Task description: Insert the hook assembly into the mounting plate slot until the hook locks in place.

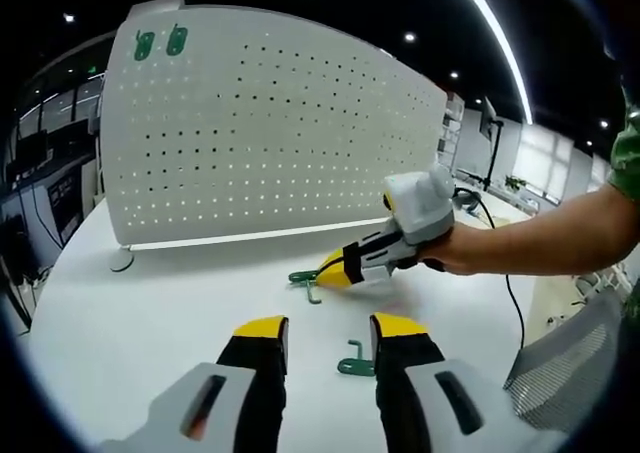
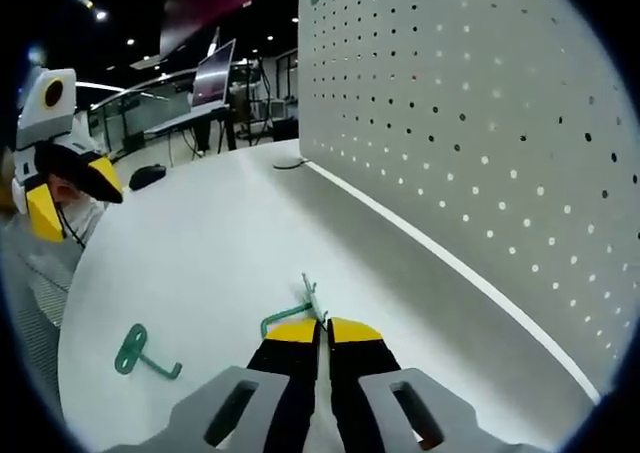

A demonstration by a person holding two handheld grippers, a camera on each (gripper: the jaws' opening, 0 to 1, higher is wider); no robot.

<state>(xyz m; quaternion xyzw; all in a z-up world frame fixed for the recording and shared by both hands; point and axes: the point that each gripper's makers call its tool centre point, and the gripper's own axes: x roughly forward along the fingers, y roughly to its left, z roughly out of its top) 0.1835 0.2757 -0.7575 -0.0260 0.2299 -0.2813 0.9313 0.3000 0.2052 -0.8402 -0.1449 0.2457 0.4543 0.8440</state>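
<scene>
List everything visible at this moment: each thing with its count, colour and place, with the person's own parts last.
Pegboard: one, white, perforated, standing upright on the table's far side.
Mounted hooks: two, green, at the pegboard's top corner.
Loose hooks: two, green, lying on the table; one at the right gripper's jaw tips, one just ahead of the left gripper.
Table: one, white.
Desks and monitors: several, dark, in the background.
Cable: one, black, running from the right gripper.
Left gripper: yellow-tipped black jaws, apart.
Right gripper: jaws together on a loose hook.
Person's arm: holding the right gripper.
</scene>
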